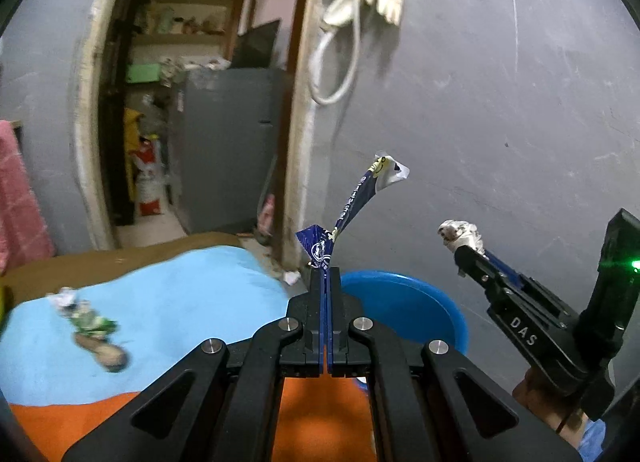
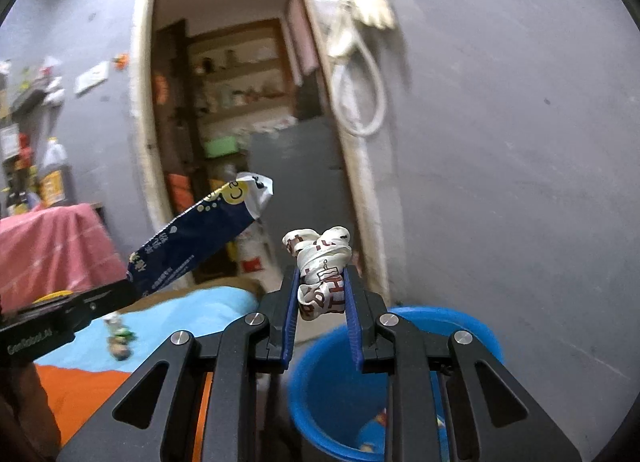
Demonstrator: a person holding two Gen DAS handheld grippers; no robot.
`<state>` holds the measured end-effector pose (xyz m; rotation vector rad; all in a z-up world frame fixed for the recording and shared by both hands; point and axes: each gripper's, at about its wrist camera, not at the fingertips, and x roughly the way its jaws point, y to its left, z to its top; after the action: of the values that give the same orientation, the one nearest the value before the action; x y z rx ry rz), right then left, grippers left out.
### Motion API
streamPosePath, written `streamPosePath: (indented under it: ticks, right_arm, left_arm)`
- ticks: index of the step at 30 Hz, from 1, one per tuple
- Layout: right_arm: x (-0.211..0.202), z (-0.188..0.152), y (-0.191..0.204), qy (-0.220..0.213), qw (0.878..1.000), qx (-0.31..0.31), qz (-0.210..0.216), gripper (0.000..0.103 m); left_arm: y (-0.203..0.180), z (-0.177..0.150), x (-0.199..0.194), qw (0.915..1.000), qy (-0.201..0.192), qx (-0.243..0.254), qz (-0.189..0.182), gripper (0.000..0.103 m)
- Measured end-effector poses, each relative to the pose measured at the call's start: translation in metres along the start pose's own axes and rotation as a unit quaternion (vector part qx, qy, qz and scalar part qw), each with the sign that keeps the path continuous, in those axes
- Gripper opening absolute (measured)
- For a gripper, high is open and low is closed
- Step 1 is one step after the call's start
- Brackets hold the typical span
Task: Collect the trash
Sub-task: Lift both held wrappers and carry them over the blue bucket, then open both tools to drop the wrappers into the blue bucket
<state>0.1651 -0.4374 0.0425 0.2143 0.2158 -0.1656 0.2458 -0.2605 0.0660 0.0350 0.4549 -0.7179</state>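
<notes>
the grey wall (image 1: 500, 102) fills most of the room ahead, with an open doorway (image 1: 200, 102) cut into it and a whitish hose (image 1: 340, 62) looped on a hook beside the frame. below that lies the bed (image 1: 160, 302), its light blue sheet running into an orange one nearer the person. a blue bucket (image 2: 472, 330) stands on the floor just beside the bed, close to the wall, and a few bits of trash show at its bottom, though they are too blurred to tell apart. the right gripper (image 2: 322, 282) hangs above the bucket's near rim, its blue-padded fingers pinching a crumpled white wrapper (image 2: 320, 270) with red-brown lettering; the wad sticks up past the fingertips. the left gripper (image 1: 325, 274) is off to its side, over the edge of the bed, jaws pressed flat together on the lower end of a dark blue packet (image 1: 352, 206), which rises upward and tilts to the right, its torn white tip at the top. on the blue sheet lies more litter (image 1: 90, 322), a green and white wrapper with something brownish beside it, blurred. a small white scrap (image 1: 292, 277) sits on the floor between bed and doorway.
</notes>
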Motion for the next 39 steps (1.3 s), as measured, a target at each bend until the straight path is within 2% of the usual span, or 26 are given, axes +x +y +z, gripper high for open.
streamPosePath:
  ticks: [7,19,35,39]
  right_arm:
    - [0.006,-0.006,-0.032,0.048,0.998,0.03,-0.036,0.02]
    - [0.019,-0.017,-0.055,0.096,0.993,0.059,-0.045,0.021]
    - [0.033,-0.02,-0.063,0.133,0.987,0.074,-0.047,0.022]
    - [0.034,-0.021,-0.065,0.135,0.986,0.084,-0.043,0.027]
  left_arm:
    - [-0.017,-0.001,0.047,0.9975,0.06,-0.009,-0.037,0.0]
    - [-0.028,-0.022,0.103,0.9861,0.15,-0.024,-0.066,0.0]
    - [-0.03,-0.043,0.122,0.9787,0.197,-0.028,-0.049,0.0]
    - [-0.029,-0.044,0.126,0.9775,0.203,-0.032,-0.048,0.0]
